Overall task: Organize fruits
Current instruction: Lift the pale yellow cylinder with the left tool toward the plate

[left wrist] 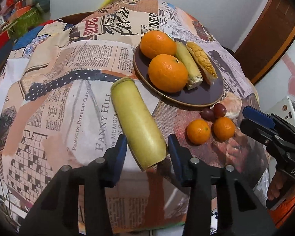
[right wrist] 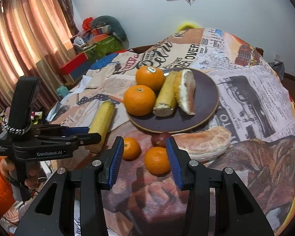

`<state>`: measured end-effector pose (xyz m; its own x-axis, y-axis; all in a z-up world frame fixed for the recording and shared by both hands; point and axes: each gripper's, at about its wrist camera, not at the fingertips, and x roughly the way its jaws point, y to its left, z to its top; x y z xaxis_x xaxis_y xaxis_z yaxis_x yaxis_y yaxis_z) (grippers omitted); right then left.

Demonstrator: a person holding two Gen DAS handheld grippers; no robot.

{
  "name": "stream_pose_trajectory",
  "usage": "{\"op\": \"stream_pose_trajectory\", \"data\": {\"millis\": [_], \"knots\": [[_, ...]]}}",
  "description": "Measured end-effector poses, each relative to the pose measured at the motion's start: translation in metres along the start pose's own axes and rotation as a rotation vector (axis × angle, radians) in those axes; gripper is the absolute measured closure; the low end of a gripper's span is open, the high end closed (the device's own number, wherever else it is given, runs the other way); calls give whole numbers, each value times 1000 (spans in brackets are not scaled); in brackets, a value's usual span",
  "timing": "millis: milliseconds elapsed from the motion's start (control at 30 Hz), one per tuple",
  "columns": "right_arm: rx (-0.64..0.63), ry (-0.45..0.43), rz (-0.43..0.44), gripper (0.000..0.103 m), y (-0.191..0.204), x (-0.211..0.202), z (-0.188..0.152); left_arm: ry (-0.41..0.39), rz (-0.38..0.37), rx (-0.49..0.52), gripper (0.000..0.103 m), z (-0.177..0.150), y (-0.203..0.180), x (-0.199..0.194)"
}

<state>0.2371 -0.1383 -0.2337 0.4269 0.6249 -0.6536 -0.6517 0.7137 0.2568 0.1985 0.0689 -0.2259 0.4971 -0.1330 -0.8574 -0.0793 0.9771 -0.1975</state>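
My left tool straddles the near end of the pale green stalk, pads just beside it, not yet pressing. My right tool hangs half open and empty over a small orange. Ahead sits the plate, the likely destination. A newspaper-print cloth covers the desk; curtains hang left.

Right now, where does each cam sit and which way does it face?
Left wrist: on the left gripper, looking steeply down its fingers at the yellow-green stalk between the jaws; right gripper at the right edge.
Right wrist: on the right gripper, aimed down across the small oranges toward the plate; left gripper and an orange sleeve at left.
Shared: plate, stalk, small oranges, newspaper-print tablecloth.
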Motion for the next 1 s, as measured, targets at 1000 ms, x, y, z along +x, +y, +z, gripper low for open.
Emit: {"op": "stream_pose_trajectory", "data": {"millis": [1000], "knots": [[-82, 80, 7, 62, 27, 44, 0, 4, 88, 105, 66, -24, 2, -2]]}}
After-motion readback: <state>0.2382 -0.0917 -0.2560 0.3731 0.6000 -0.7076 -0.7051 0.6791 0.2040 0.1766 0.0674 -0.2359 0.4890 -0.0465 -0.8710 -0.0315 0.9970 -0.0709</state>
